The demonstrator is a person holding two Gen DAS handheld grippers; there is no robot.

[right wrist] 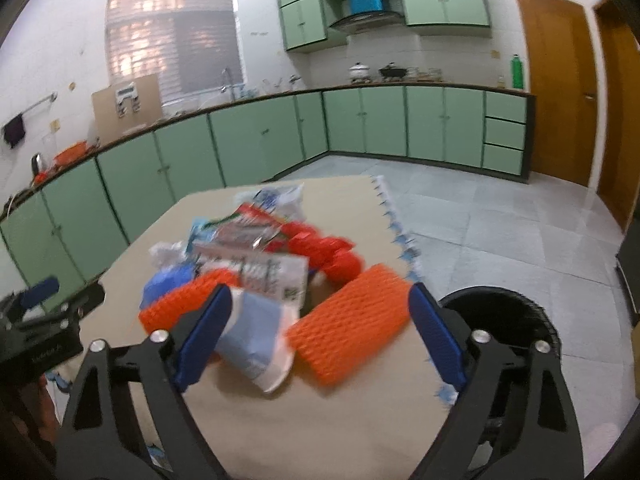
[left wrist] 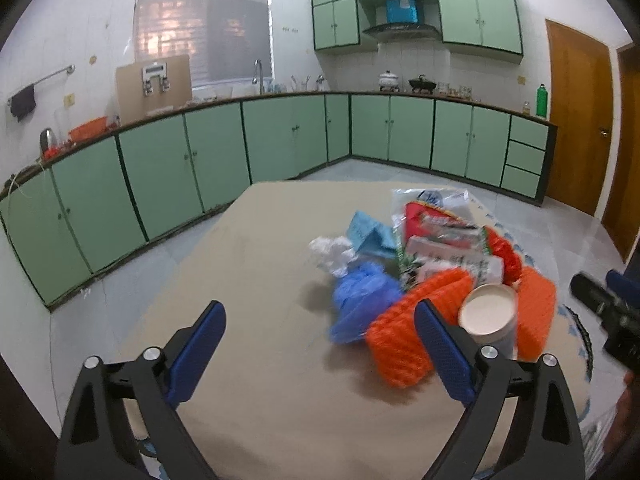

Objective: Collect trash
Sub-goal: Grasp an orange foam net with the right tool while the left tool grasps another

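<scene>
A heap of trash lies on the beige table [left wrist: 260, 264]: orange foam nets [left wrist: 404, 340], a paper cup [left wrist: 488, 316] on its side, a crumpled blue bag [left wrist: 360, 300], white tissue [left wrist: 334, 252] and printed wrappers [left wrist: 440, 232]. My left gripper [left wrist: 320, 348] is open above the table, just short of the heap, with nothing between its fingers. In the right wrist view my right gripper [right wrist: 320, 340] stands wide, over the near edge of the heap. The paper cup [right wrist: 256, 340] and an orange foam net [right wrist: 352, 324] lie between its fingers, untouched by the pads.
A black round bin [right wrist: 504, 320] stands on the floor at the table's right side. Green cabinets [left wrist: 280, 140] line the walls behind. Each gripper shows at the edge of the other's view. Grey tiled floor [right wrist: 500, 220] lies to the right.
</scene>
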